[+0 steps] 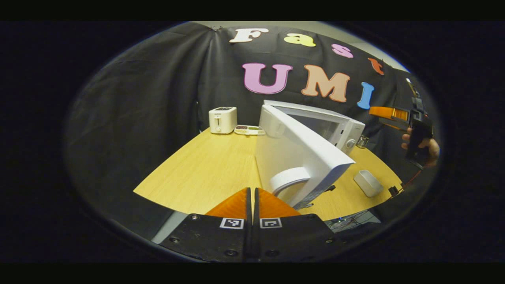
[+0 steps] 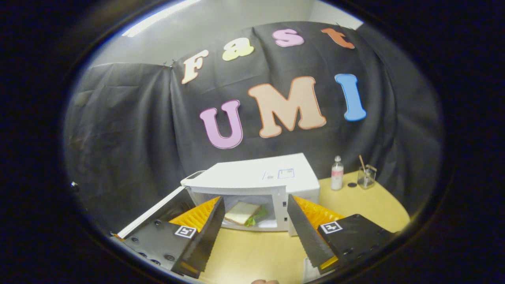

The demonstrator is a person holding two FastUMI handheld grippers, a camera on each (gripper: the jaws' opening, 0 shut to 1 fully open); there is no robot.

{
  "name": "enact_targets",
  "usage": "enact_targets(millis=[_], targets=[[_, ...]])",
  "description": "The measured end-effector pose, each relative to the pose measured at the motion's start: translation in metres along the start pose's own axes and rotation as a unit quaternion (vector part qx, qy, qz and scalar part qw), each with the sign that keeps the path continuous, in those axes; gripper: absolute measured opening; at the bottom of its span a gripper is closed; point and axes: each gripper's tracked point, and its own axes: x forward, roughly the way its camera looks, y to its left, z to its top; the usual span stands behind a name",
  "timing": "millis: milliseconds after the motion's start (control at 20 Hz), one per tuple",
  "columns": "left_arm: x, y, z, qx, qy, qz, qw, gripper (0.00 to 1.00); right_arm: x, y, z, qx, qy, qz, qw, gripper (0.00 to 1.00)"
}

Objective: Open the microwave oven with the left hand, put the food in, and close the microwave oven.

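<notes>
Black cloth backs a light wood surface [image 1: 205, 165] carrying the microwave oven [image 2: 252, 177].

Left gripper view: left tongs [image 1: 253, 197] pressed together, nothing between them, hovering just short of the microwave door [image 1: 300, 157]. Door stands swung open toward the camera, its curved handle [image 1: 288, 179] just beyond the tips; contact not evident. Toaster [image 1: 223, 120] at the back of the surface, a flat compartment tray [image 1: 249, 130] beside it. Small white box [image 1: 367, 183] on the surface to the right of the door. Far right, a hand [image 1: 424, 148] holds the other tongs up in the air, well apart from the oven.

Right gripper view: right tongs [image 2: 254, 227] spread wide, empty, aimed at the open cavity from a little way off. Sandwich [image 2: 244, 213] with something green at its edge lies inside the oven on the cavity floor. Open door shows edge-on at lower left. Right of the oven: a small bottle [image 2: 337, 173] and a glass [image 2: 366, 176] with a stick in it, both upright near the back.
</notes>
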Motion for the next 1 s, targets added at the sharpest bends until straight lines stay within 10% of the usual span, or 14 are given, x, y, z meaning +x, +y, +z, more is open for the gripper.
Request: enact_targets(millis=[400,1000], targets=[[0.013,-0.037,-0.005,0.056,0.029,0.014,0.998,0.01,-0.015,-0.018,0.024,-0.138,-0.055,0.022,0.989,0.89],[0.042,-0.109,0.006,0.124,0.036,0.018,0.991,0.02,-0.040,-0.083,0.035,-0.112,-0.064,0.009,0.992,0.96]])
